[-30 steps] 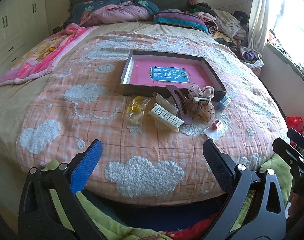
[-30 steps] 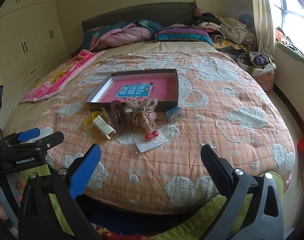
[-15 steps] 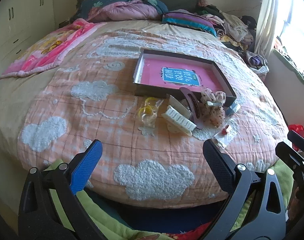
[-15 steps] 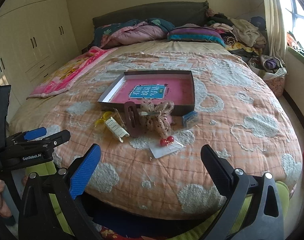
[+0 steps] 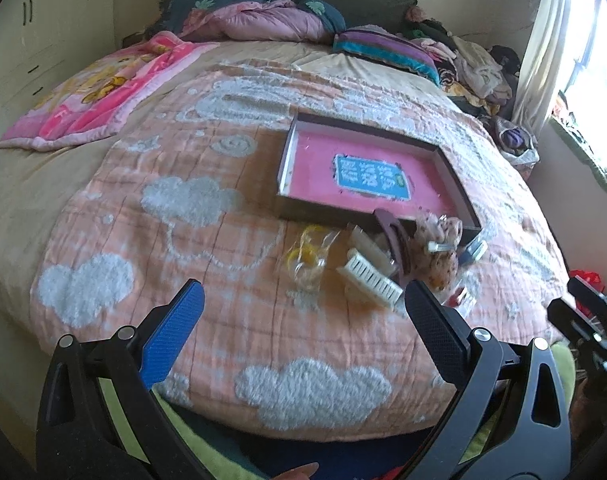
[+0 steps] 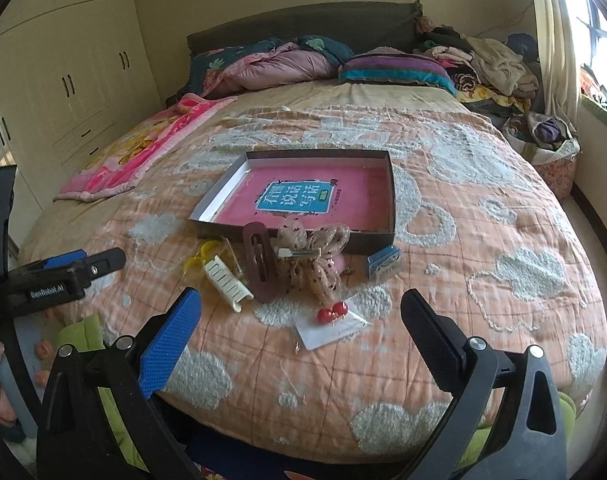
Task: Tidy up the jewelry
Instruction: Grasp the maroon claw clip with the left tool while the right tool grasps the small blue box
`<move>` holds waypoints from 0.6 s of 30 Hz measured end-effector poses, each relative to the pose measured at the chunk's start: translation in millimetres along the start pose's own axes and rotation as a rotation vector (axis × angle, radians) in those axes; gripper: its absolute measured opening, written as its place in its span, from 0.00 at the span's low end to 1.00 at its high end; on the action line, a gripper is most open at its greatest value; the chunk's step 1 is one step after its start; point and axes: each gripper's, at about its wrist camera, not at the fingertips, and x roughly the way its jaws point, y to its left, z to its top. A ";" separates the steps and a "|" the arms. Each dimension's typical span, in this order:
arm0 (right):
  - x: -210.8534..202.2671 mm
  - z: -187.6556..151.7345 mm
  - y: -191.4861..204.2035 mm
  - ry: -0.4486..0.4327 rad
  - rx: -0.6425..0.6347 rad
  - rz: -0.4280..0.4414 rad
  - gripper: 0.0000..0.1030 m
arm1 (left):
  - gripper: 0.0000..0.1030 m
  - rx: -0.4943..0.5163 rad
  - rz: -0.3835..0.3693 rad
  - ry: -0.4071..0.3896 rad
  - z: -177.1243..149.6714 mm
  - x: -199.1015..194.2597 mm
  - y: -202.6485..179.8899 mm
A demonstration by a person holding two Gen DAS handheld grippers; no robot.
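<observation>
Both grippers, left (image 5: 299, 312) and right (image 6: 301, 312), are held spread and empty above the bed's (image 6: 483, 240) near edge. Hair clips (image 6: 259, 262) and red earrings (image 6: 332, 313) are heaped mid-bed, against the near wall of an open box (image 6: 377, 160).

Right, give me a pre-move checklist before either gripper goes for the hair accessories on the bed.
1. Left gripper open and empty: ok.
2. Right gripper open and empty: ok.
3. Pink-lined box open with bare floor for items: ok.
4. Red earrings on their white card, unobstructed and nearest the right gripper: ok.
5. White comb clip apart from the brown hair claw: cannot tell, they lie very close.
6. Dotted bow clear of the box wall: not ok, it leans against it.
</observation>
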 end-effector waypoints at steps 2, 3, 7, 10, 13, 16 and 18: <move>4.8 3.6 -4.7 0.001 0.008 -0.005 0.96 | 0.91 -0.002 -0.016 0.008 8.9 5.9 -1.7; 7.5 5.6 -8.1 0.002 0.014 -0.010 0.96 | 0.91 -0.002 -0.018 0.009 11.4 7.7 -3.5; 16.0 13.2 -19.5 0.000 0.032 -0.021 0.96 | 0.91 0.010 -0.045 0.040 24.0 23.0 -15.2; 20.6 17.0 -29.7 0.001 0.054 -0.031 0.96 | 0.91 0.026 -0.087 0.059 31.0 33.9 -26.2; 24.3 20.2 -40.9 -0.001 0.072 -0.042 0.96 | 0.91 0.044 -0.131 0.063 36.6 44.2 -37.6; 28.6 22.1 -52.0 -0.003 0.088 -0.054 0.96 | 0.91 0.052 -0.167 0.088 40.2 56.6 -45.8; 31.0 22.8 -59.0 -0.001 0.097 -0.066 0.96 | 0.91 0.050 -0.196 0.103 41.1 65.2 -49.6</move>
